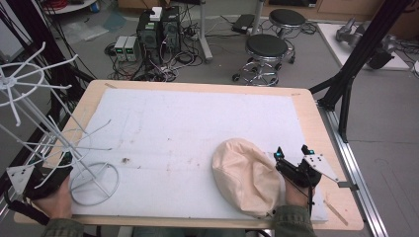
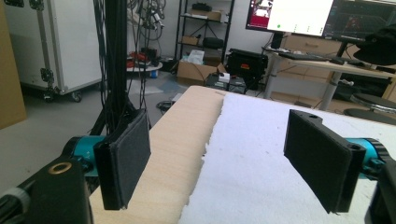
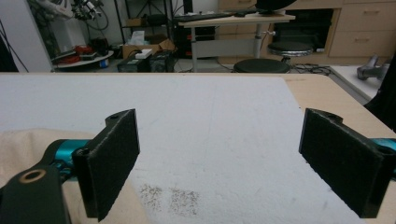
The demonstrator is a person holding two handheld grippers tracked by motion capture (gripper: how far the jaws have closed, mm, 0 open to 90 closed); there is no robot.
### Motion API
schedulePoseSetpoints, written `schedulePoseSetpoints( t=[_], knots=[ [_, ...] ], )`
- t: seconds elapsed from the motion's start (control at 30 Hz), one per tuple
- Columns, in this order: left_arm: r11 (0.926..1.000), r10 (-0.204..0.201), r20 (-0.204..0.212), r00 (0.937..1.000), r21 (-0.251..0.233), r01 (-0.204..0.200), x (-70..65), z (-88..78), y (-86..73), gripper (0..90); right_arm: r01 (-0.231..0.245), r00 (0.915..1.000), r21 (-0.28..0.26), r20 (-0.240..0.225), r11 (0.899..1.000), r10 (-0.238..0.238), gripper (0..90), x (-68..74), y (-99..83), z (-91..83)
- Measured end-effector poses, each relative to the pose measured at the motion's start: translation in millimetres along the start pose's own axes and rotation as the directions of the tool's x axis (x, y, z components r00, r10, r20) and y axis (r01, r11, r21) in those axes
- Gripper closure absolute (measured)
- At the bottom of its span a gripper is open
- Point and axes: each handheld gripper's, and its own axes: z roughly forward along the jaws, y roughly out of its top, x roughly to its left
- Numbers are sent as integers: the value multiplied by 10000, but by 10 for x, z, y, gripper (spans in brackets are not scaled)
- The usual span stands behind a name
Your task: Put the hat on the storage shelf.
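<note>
Cream cloth hat (image 1: 247,175) is seen lying on the white mat (image 1: 197,128) at the near right of the table (image 1: 306,113), crown up and rumpled. Just to its right, the right gripper (image 1: 292,153) is held in a hand (image 1: 296,195) at the near edge, its jaws spread wide and closed on nothing; in the right gripper view the hat (image 3: 28,149) is seen beside the left jaw, and whether it touches cannot be told. At the near left corner, the left gripper (image 2: 224,158) is held wide open and empty over the mat's left edge. A white wire rack (image 1: 59,133) is stood just right of the left hand (image 1: 52,202), well apart from the hat.
</note>
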Motion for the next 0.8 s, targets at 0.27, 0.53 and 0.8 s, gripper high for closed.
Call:
schedulePoseSetpoints(
  t=[0.27,0.53,0.8],
  knots=[
    [10000,20,4,10000,46,-20,-3,9,-5,230,-26,9980,-68,-627,10000,22,106,81,155,17],
    [9999,32,19,10000,119,-32,15,2,0,230,141,9927,10,-1197,9999,-139,106,174,289,68],
    [10000,-22,-35,10000,32,22,37,-5,4,230,772,9838,449,-1655,9960,-688,105,258,375,145]
  ],
)
